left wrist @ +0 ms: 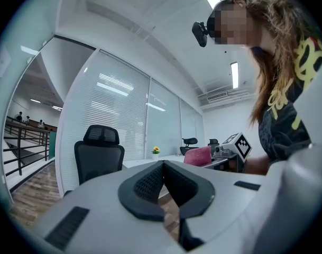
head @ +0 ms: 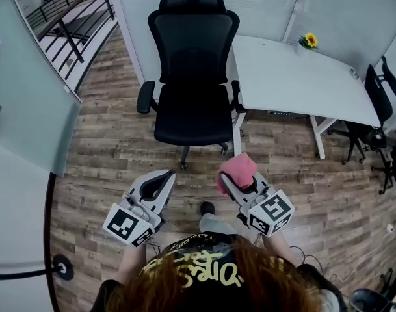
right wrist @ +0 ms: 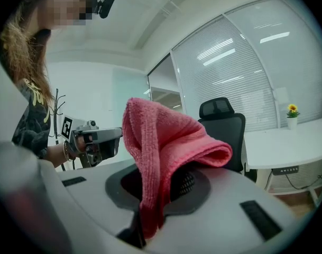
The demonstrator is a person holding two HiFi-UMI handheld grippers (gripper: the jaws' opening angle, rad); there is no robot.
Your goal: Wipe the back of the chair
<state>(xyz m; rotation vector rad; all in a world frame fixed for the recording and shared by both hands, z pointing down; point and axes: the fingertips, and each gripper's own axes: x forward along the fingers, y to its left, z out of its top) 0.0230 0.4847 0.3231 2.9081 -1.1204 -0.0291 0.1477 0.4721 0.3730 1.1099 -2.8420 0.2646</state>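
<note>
A black mesh office chair (head: 191, 64) with a headrest stands ahead of me, its seat facing me; it also shows in the left gripper view as the chair (left wrist: 99, 155) and in the right gripper view as the chair (right wrist: 224, 128). My right gripper (head: 233, 177) is shut on a folded pink cloth (head: 237, 169), which drapes over its jaws as the pink cloth (right wrist: 161, 150). My left gripper (head: 160, 182) is shut with nothing in it, its black pads (left wrist: 150, 183) pressed together. Both grippers hover over the floor, short of the chair.
A white desk (head: 302, 80) with a small yellow flower pot (head: 308, 41) stands right of the chair. Another black chair (head: 380, 90) sits at the far right. Glass walls (head: 28, 96) and a railing (head: 67, 18) lie to the left. Wood floor (head: 106, 168) surrounds the chair.
</note>
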